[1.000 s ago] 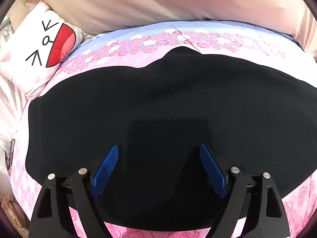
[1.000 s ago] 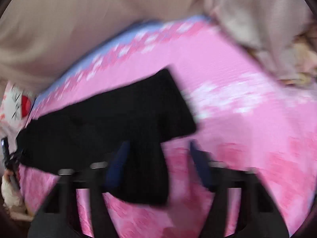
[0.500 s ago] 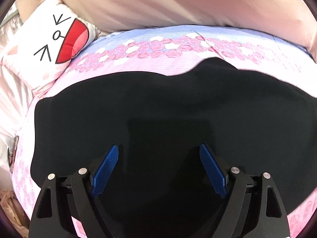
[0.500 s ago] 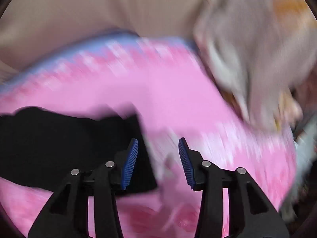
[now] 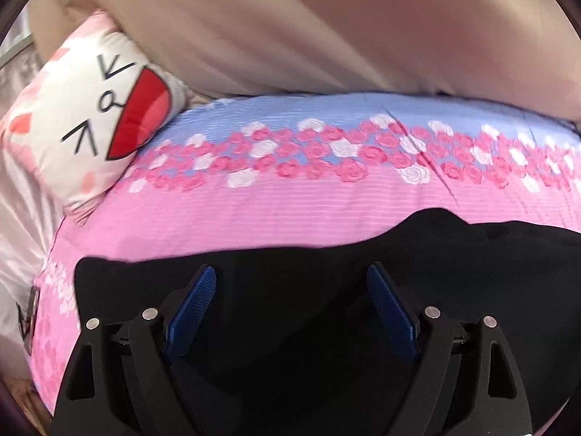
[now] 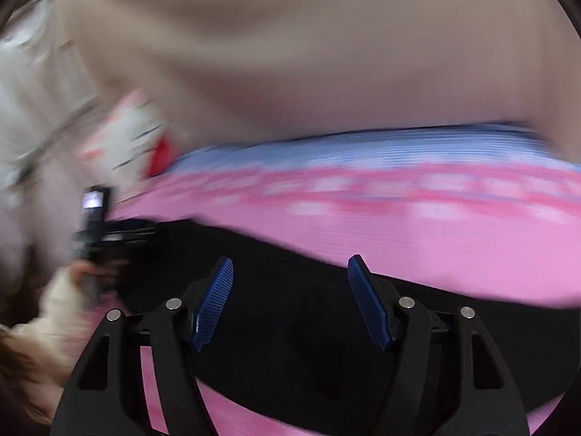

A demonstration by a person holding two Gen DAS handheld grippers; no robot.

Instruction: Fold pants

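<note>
Black pants point(image 5: 326, 290) lie flat across a pink floral bedsheet point(image 5: 254, 218). My left gripper point(image 5: 291, 268) hovers over their near part, open, with nothing between its blue pads point(image 5: 196, 309). In the blurred right wrist view the pants point(image 6: 290, 345) run across the lower half. My right gripper point(image 6: 290, 258) is above them and its jaws are opening, the pads pressing on nothing. At the left edge of that view a hand point(image 6: 69, 283) holds the left gripper point(image 6: 94, 218) near the pants' end.
A white pillow with a cartoon face point(image 5: 101, 127) lies at the bed's far left corner. Beige fabric point(image 5: 326, 29) rises behind the bed. A blue band with roses point(image 5: 326, 145) runs along the sheet's far side. Pale satin cloth point(image 5: 18, 200) hangs at the left.
The left wrist view has drawn back, so the pants sit lower and more sheet shows. The right gripper swung across the bed and back over the pants, and its jaws have widened.
</note>
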